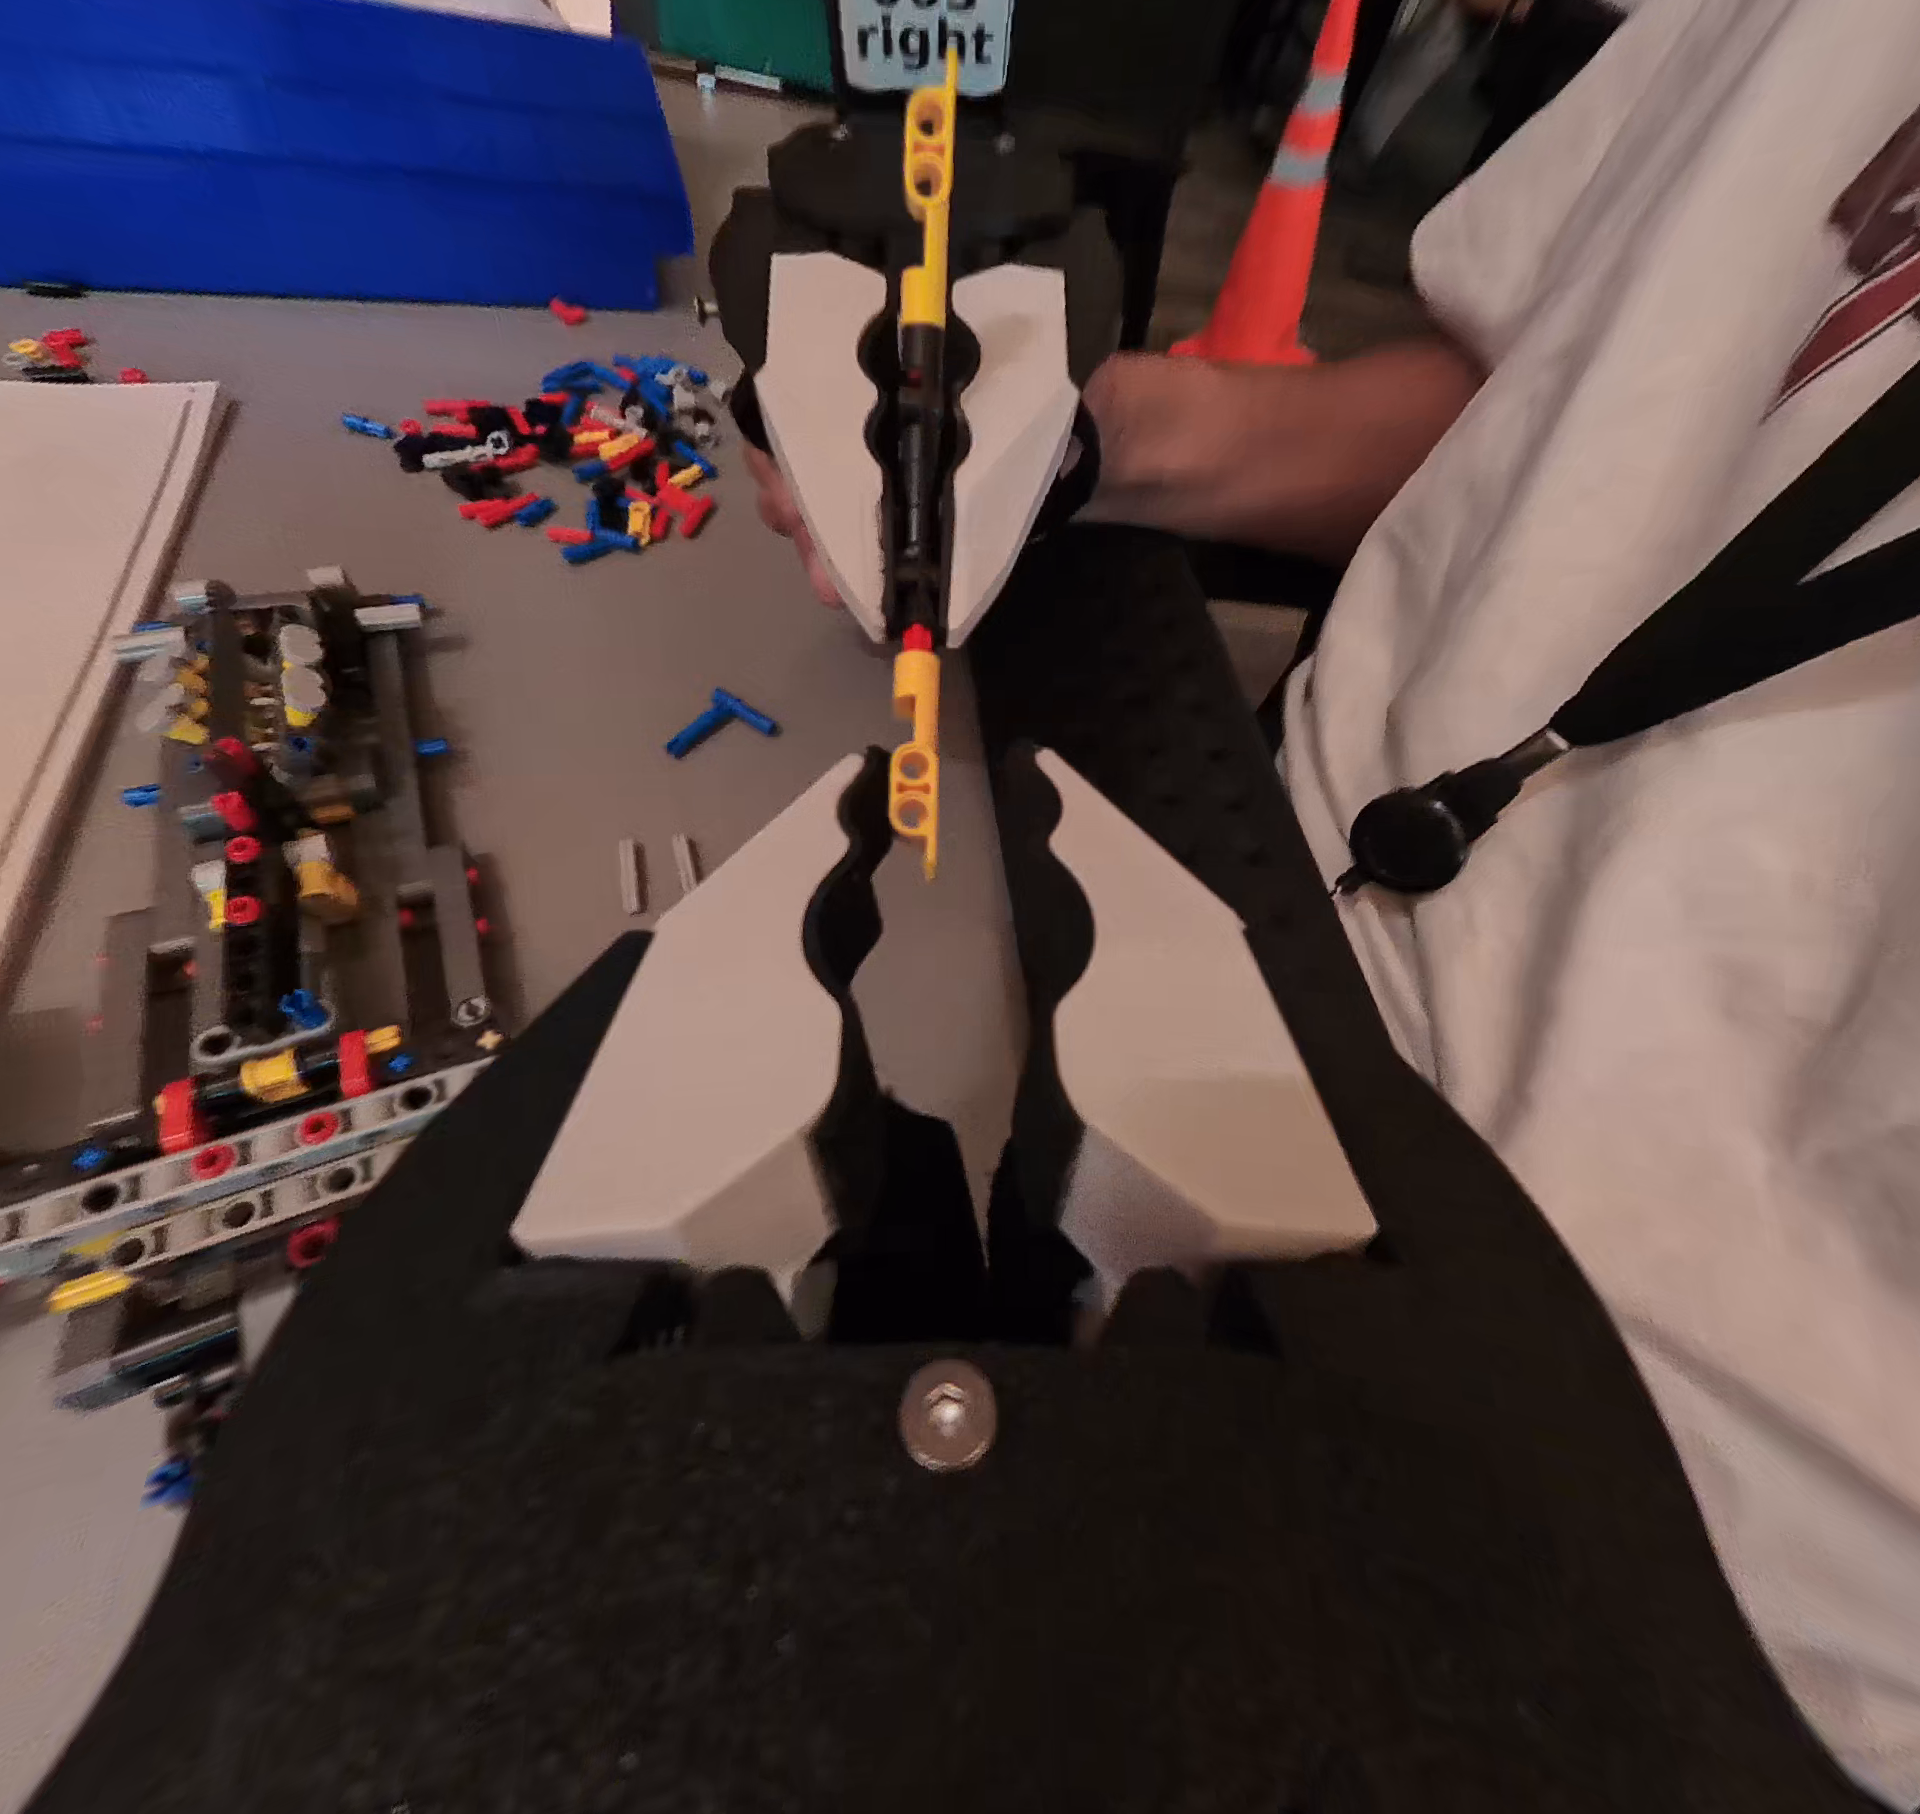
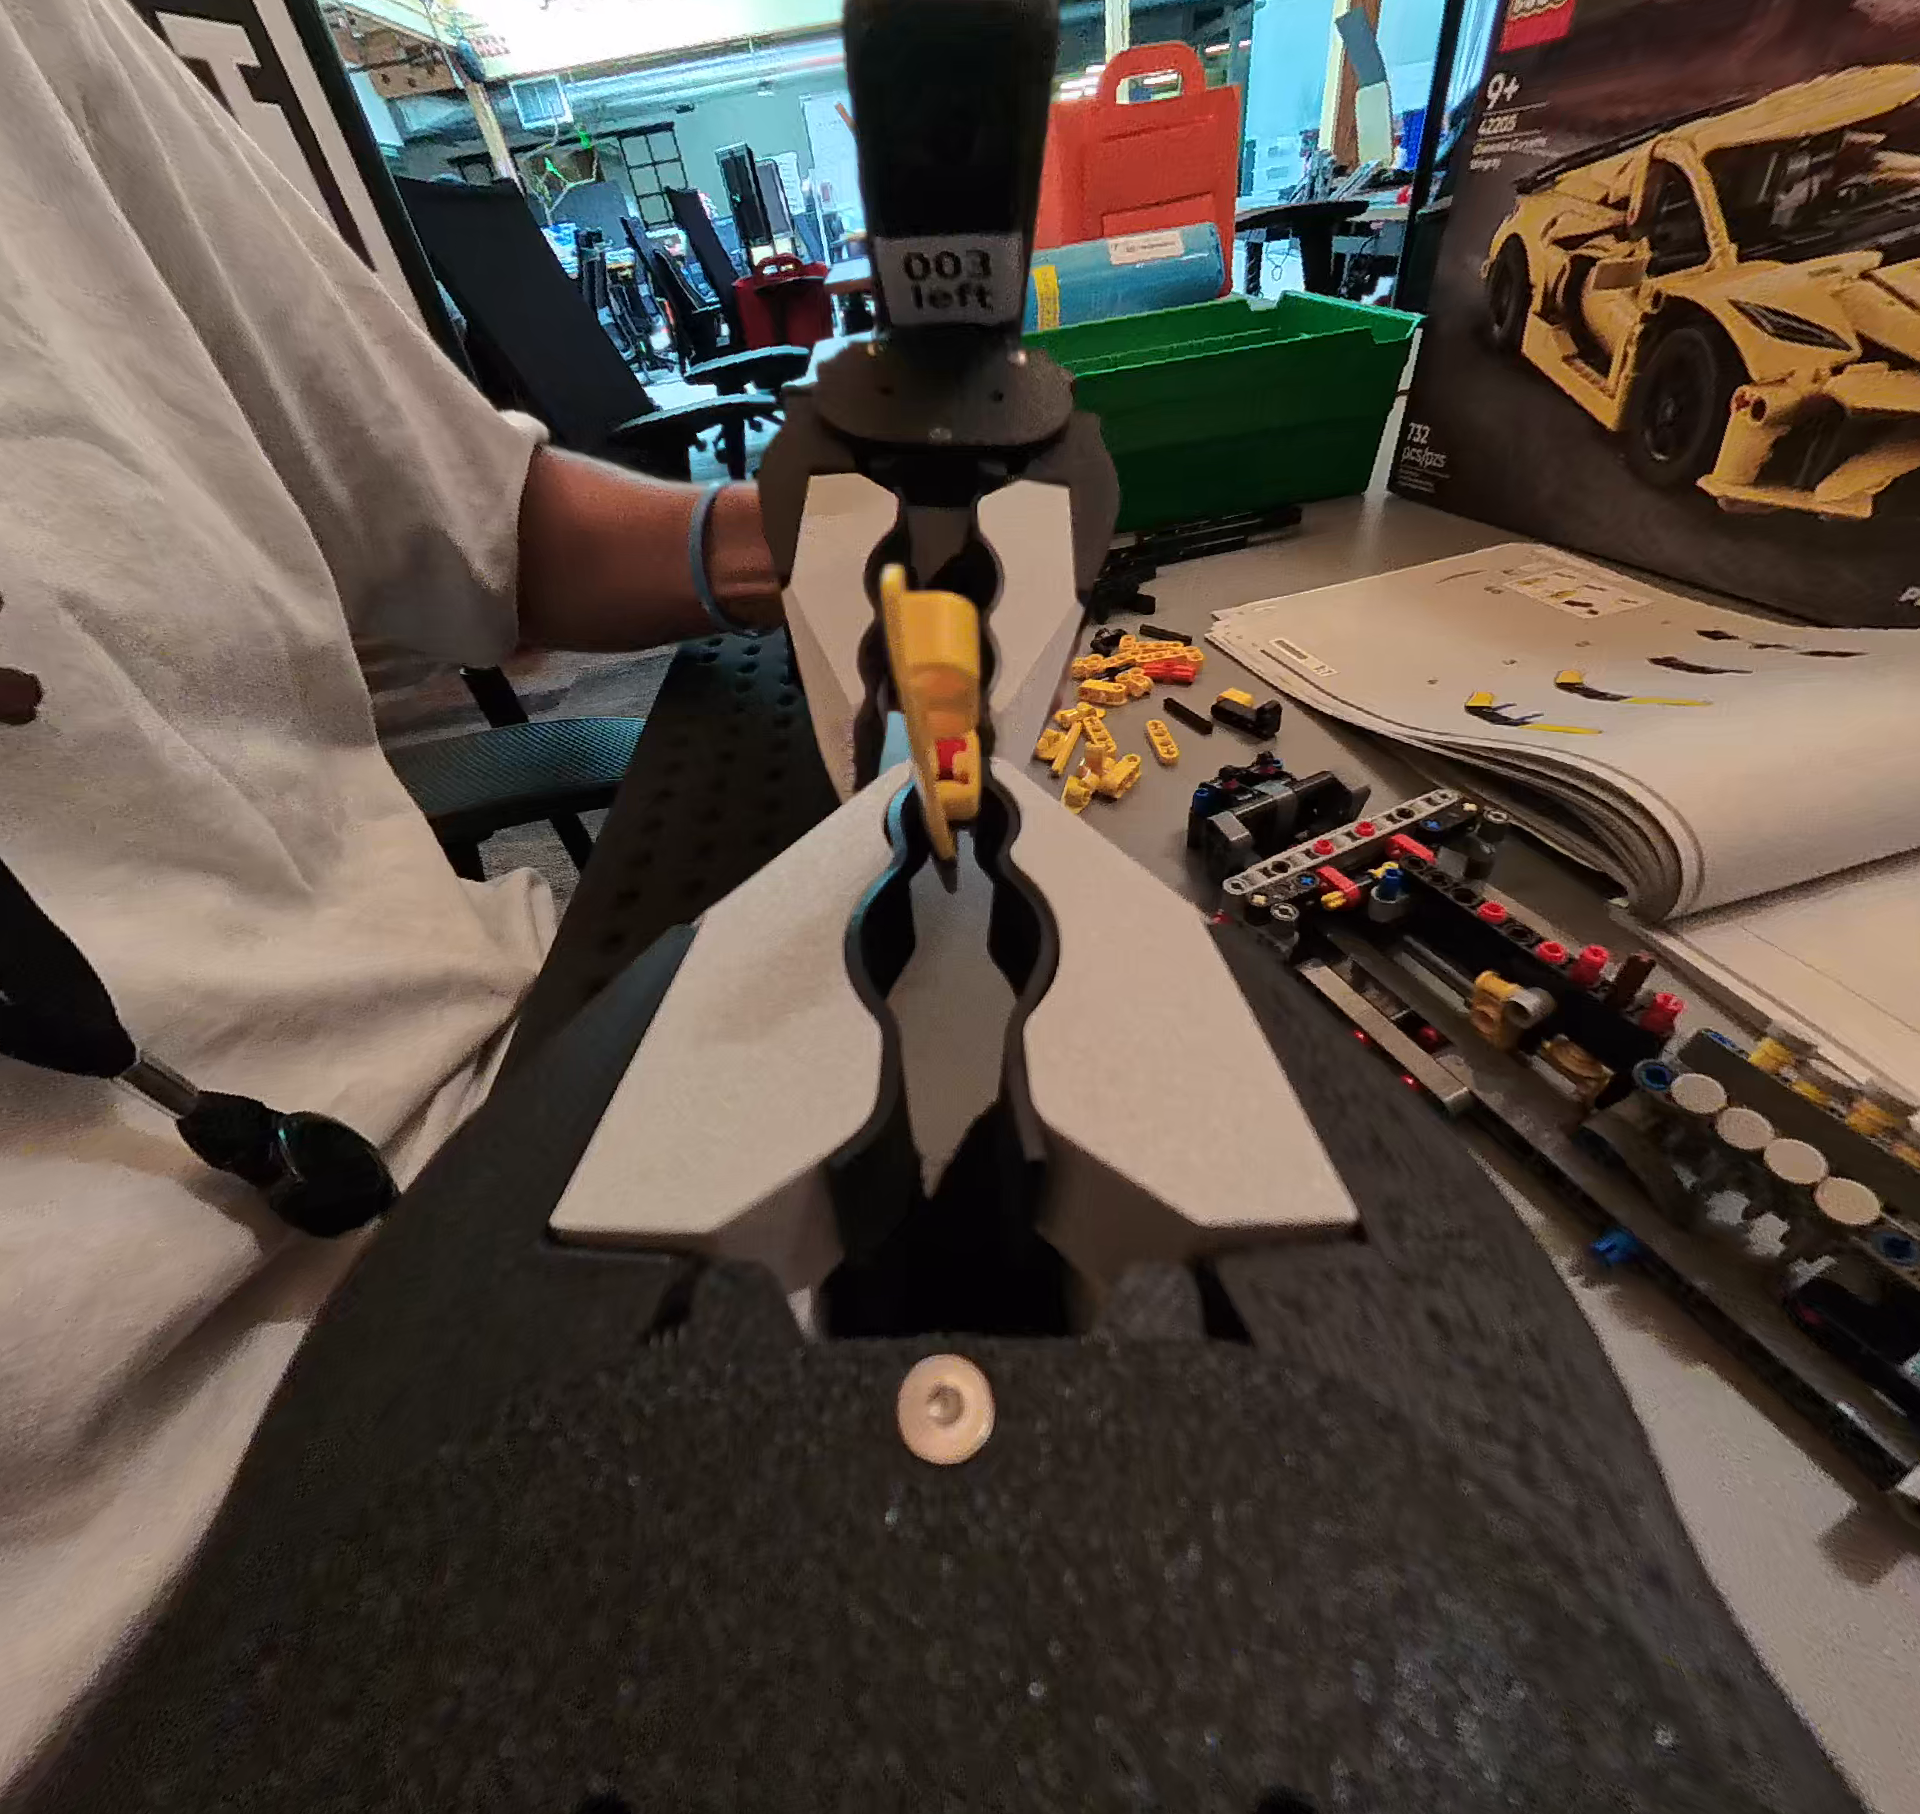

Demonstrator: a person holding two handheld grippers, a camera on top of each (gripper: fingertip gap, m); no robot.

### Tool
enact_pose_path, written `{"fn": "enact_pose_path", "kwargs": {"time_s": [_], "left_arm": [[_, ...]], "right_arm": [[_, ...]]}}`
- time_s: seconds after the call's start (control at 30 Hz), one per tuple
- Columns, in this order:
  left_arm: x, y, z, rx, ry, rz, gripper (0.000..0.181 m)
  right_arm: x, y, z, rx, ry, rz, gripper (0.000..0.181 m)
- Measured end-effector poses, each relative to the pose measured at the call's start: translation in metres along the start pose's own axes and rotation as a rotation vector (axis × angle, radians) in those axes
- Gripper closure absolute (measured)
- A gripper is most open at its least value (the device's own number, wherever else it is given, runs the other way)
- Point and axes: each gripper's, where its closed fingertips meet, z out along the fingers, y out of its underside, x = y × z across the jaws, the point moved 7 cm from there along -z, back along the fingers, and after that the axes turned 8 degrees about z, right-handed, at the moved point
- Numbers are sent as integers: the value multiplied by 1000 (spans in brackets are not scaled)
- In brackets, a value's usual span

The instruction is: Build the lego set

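My right gripper (image 2: 945,782) is shut on a slim black-and-yellow lego assembly (image 2: 935,704), held in the air over the table's near edge. In the left wrist view it (image 1: 916,634) faces me, clamping the black beam (image 1: 914,476), with a yellow end (image 1: 914,777) sticking out towards me. My left gripper (image 1: 940,762) is open, its fingertips on either side of that yellow end; whether the left fingertip touches it I cannot tell. The partly built chassis (image 1: 260,881) lies on the table and also shows in the right wrist view (image 2: 1558,1016).
Loose pieces lie in a pile (image 1: 582,455) and in a yellow-orange heap (image 2: 1112,715). A blue piece (image 1: 717,720) lies alone. An open instruction booklet (image 2: 1558,725), the set's box (image 2: 1714,258), a green bin (image 2: 1226,393) and a blue bin (image 1: 312,154) ring the table. A person's white shirt (image 1: 1662,829) is close. My two grippers' fingertips are within a few centimetres of each other.
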Motion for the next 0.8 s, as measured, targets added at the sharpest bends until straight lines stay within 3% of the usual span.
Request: {"fn": "enact_pose_path", "kwargs": {"time_s": [0.07, 0.2, 0.33, 0.57, 0.8], "left_arm": [[-3, 1, -1, 82, -13, -17, 175], [-8, 2, -4, 191, -11, -67, 175], [-9, 4, -6, 194, -12, -64, 175], [-9, -16, -11, 389, -2, -95, 176], [-8, -9, -9, 299, 13, -74, 176]], "right_arm": [[0, 0, 0, 3, -8, 15, 174], [4, 1, 0, 4, -4, 47, 174], [6, 2, 2, -2, -9, 62, 174], [3, -16, -1, 184, -100, 157, 175], [6, -10, 1, 122, -113, 217, 174]]}}
